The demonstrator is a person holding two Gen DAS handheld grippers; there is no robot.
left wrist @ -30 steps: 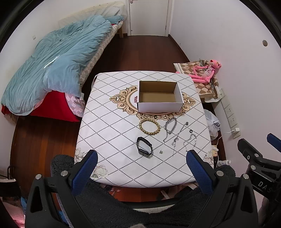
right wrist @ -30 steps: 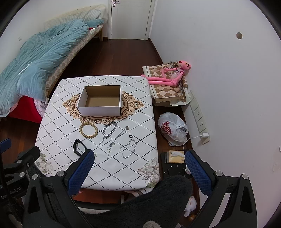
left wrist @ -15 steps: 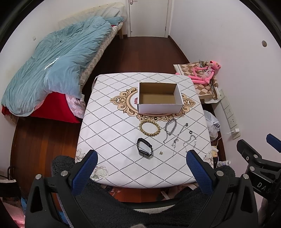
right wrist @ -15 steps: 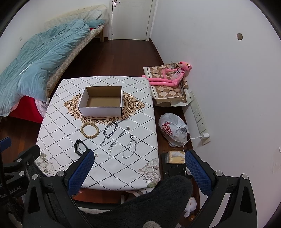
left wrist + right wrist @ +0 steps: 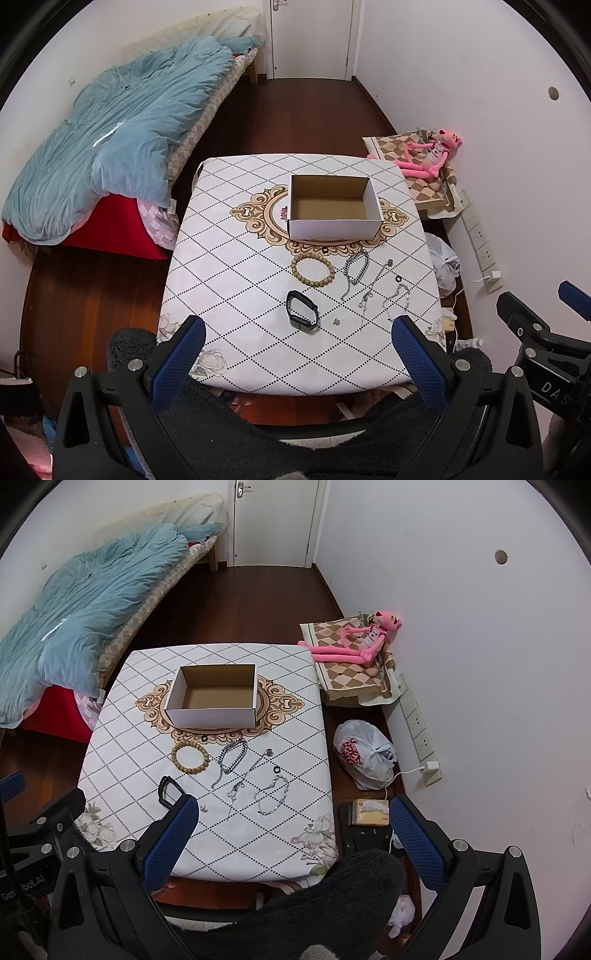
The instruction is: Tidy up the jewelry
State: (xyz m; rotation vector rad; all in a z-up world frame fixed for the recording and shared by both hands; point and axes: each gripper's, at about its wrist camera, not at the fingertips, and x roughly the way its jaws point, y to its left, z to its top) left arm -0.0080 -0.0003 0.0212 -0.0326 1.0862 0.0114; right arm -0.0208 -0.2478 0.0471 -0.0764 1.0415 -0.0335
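Hand-held gripper pair, left (image 5: 295,354) and right (image 5: 293,832), both spread wide, empty, above table (image 5: 229,295).

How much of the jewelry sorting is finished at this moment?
Nothing is sorted yet: the cardboard box is empty. Nothing is in hand; the left gripper and right gripper are open above the table's near edge. The bead bracelet, black band and silver chains remain on the table.
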